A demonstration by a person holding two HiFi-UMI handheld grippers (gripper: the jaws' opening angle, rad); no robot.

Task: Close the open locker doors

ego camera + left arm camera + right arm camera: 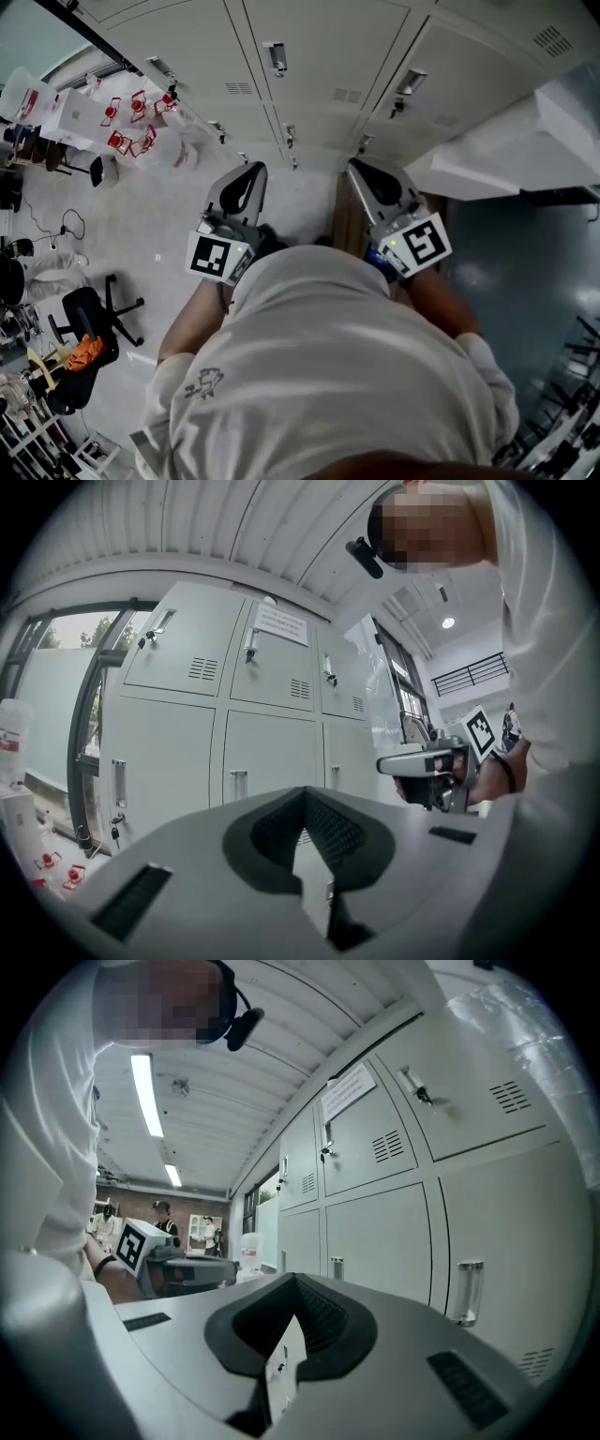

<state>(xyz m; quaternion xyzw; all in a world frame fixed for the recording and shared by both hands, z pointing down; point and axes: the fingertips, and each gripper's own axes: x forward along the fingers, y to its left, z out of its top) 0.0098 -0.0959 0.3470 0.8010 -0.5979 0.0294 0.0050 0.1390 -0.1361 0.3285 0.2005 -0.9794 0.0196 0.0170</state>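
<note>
A bank of pale grey lockers (pixel 319 56) stands right in front of me, and every door I can see on it is closed. The left gripper view shows the same lockers (pixel 262 742) with their handles and vents, and they run along the right side of the right gripper view (pixel 394 1232). My left gripper (pixel 249 171) is held level toward them, its jaws shut (pixel 305 799) on nothing. My right gripper (pixel 359 169) is beside it, also level, shut (pixel 292 1288) and empty. Neither one touches a door.
A bulky white object wrapped in plastic (pixel 525 150) juts out at the right, close to the right gripper. A black office chair (pixel 89 323) and red-and-white items (pixel 131 117) are on the floor at the left. People stand far back in the room (pixel 161 1218).
</note>
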